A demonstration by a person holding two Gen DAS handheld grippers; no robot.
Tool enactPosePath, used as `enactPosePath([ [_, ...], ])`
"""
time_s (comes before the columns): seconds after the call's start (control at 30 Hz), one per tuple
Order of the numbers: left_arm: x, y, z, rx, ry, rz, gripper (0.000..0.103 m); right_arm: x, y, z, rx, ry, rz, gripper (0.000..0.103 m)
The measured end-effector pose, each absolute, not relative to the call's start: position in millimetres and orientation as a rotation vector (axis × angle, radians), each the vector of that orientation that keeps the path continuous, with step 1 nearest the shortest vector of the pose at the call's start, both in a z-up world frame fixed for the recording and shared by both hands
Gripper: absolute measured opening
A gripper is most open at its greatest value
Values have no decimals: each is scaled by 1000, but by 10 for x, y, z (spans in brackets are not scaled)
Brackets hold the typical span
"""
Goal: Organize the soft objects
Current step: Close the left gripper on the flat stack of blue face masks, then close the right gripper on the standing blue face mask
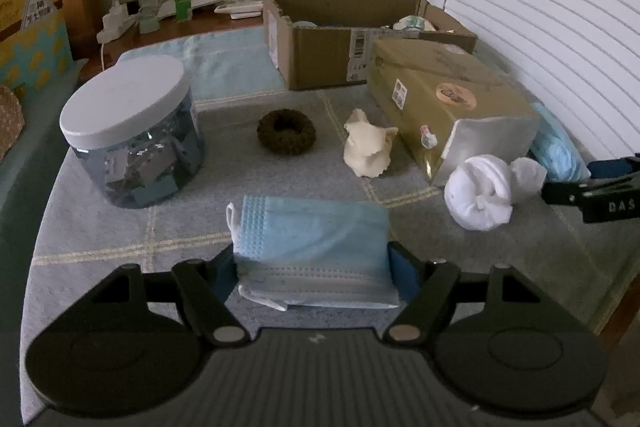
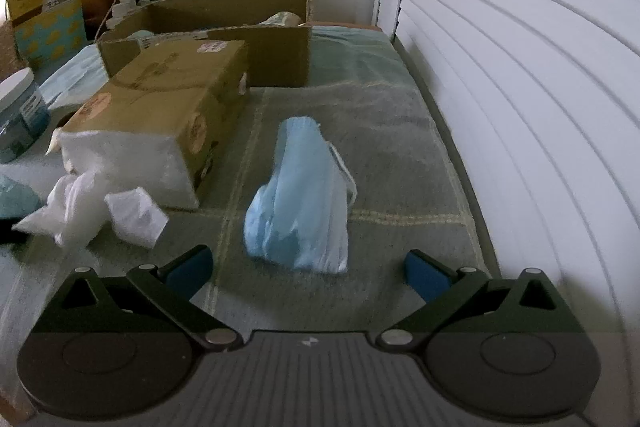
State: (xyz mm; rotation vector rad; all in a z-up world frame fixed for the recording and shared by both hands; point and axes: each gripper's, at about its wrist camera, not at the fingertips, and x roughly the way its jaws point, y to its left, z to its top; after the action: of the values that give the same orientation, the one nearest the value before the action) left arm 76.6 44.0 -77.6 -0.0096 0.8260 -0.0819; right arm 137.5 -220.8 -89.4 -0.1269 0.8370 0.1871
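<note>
The left gripper [image 1: 314, 273] has its blue pads pinching a flat stack of pale blue pleated face masks [image 1: 312, 239] from both sides; the stack's white ear loops curl out at its left edge, and it sits low over the near part of the grey checked cloth [image 1: 120, 227]. The right gripper [image 2: 308, 269] hangs with jaws spread wide and nothing between them, just near of a crumpled bundle of pale blue masks [image 2: 300, 203] lying on the cloth. Left of that bundle lies a gold-brown tissue pack [image 2: 160, 107] with loose white tissues [image 2: 88, 207] spilled at its near end.
</note>
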Motion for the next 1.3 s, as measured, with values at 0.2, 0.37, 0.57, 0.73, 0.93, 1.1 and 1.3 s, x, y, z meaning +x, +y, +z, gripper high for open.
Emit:
enactPosePath([
  [0.2, 770, 421, -790, 4, 828, -73, 80, 1540, -2169, -896, -129, 842, 179, 103],
  [0.37, 773, 392, -774, 33, 829, -67, 81, 1644, -2137, -889, -136, 845, 177, 103],
  [0.57, 754, 383, -726, 48, 828, -68, 83, 1664, -2050, -834, -191, 839, 168, 93],
  [0.73, 759, 412, -700, 51, 836, -80, 84, 1657, -2019, -789, -198, 842, 183, 80],
  [0.93, 783, 428, -672, 57, 852, -96, 79, 1651, -2005, -762, -193, 848, 184, 54],
  [1.1, 793, 466, -649, 45, 863, -119, 69, 1609, -2018, -717, -183, 844, 182, 49],
  [1.3, 763, 534, -553, 30, 874, -145, 58, 1515, -2077, -613, -160, 827, 188, 47],
])
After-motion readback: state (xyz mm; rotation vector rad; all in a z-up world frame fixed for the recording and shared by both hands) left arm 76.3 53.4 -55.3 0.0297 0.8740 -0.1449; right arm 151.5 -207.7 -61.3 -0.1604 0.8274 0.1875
